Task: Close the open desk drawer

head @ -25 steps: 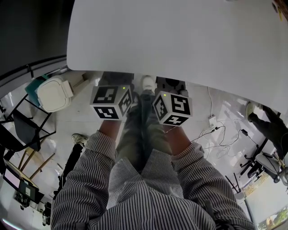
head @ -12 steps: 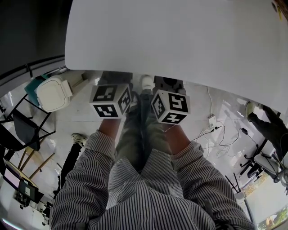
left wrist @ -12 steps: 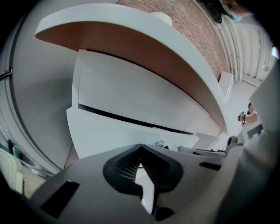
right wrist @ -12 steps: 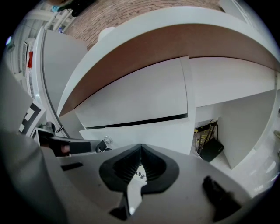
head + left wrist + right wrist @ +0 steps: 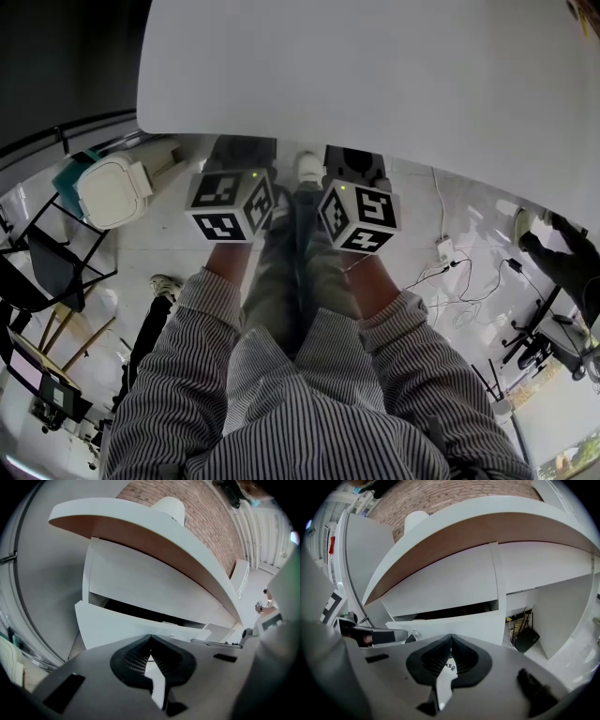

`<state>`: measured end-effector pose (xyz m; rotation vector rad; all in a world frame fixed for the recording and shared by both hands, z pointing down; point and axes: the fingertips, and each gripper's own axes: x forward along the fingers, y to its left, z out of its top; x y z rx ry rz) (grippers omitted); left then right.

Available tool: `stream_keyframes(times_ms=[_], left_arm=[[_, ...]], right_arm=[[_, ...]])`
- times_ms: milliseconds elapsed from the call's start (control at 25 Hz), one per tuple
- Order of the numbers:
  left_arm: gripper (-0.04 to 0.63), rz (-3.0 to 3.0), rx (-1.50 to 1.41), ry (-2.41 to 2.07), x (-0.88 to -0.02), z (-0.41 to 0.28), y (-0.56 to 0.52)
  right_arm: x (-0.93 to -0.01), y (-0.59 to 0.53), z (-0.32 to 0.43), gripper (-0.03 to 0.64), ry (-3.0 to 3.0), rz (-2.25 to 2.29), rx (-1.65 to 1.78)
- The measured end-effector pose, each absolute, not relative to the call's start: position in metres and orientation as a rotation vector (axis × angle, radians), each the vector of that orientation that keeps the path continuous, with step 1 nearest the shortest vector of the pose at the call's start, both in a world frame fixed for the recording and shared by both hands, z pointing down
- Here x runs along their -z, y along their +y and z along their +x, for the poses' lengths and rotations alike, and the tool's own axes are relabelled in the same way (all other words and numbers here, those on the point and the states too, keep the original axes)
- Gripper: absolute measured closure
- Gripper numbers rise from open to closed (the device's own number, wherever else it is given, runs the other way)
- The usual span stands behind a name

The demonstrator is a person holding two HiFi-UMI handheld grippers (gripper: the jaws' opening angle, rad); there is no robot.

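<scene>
Both tongs have edged a little nearer the near edge of the bench (image 5: 375, 75) over the last second, the person's striped sleeves following them in. Off the bench's left corner a white lidded bin (image 5: 112, 192) sits on the floor, out of the way. The left tongs (image 5: 150, 640) are pressed fully together with nothing between them, aimed up at the drawer (image 5: 126, 625), which hangs under the bench top and stands pulled out, a dark gap showing above its white front. The tips look near that front, but contact cannot be made out. To the right, the right tongs (image 5: 451, 639) are likewise pinched together and empty, facing the same drawer front toward its right end. Further right of the bench, loose cables (image 5: 450, 272) trail over the floor. The closing push looks about to begin. Narrow closed tips could skid up off the smooth front into the gap, and an uneven shove from one side might skew the drawer and jam it partway.
</scene>
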<state>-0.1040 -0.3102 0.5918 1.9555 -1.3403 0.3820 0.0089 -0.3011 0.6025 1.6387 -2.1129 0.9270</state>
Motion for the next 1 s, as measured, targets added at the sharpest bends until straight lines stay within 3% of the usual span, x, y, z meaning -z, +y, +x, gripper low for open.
stream_keyframes(times_ms=[440,1000], left_arm=[[0.583,1.994,-0.391,-1.348,-0.568,-0.111,-0.284],[0.583,2.141,-0.293,-1.297,-0.477,-0.120,-0.226]], right_arm=[[-0.576,-0.275,-0.008,0.601,-2.194,1.591,-0.910],[-0.473,-0.221,-0.033,0.601,-2.345,1.595,-0.805]])
